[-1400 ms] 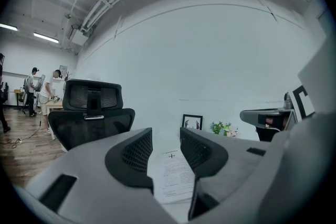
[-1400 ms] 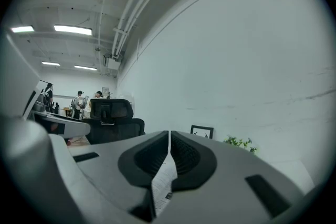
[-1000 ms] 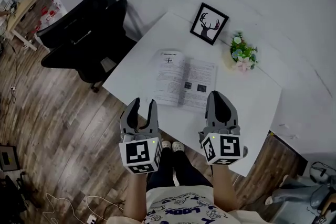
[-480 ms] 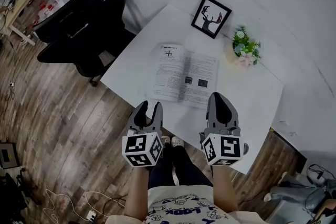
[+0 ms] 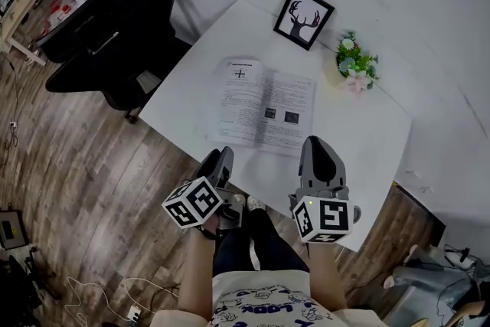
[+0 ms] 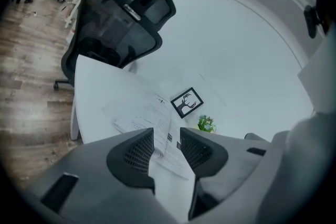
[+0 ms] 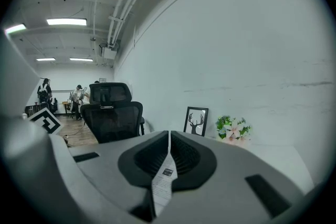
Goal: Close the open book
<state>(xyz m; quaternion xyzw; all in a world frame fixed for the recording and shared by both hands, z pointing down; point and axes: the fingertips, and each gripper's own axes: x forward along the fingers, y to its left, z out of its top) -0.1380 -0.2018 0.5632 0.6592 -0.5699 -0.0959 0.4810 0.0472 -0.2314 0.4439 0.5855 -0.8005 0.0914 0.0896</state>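
Overhead, an open white book of printed pages (image 5: pixel 264 112) lies flat mid-way across the white rectangular worktop (image 5: pixel 360 142), near a black-framed deer picture (image 5: pixel 304 17). The left tongs (image 5: pixel 220 158), jaws apart and empty, hang at the worktop's near edge. The right tongs (image 5: pixel 318 145), jaws together, point toward the book.

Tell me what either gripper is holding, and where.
Nothing. The left gripper is open, the right gripper shut, both empty; the open book lies flat.

Left gripper (image 5: pixel 220 159) tilted sideways, jaws parted (nothing between); right gripper (image 5: pixel 317 143) jaws together
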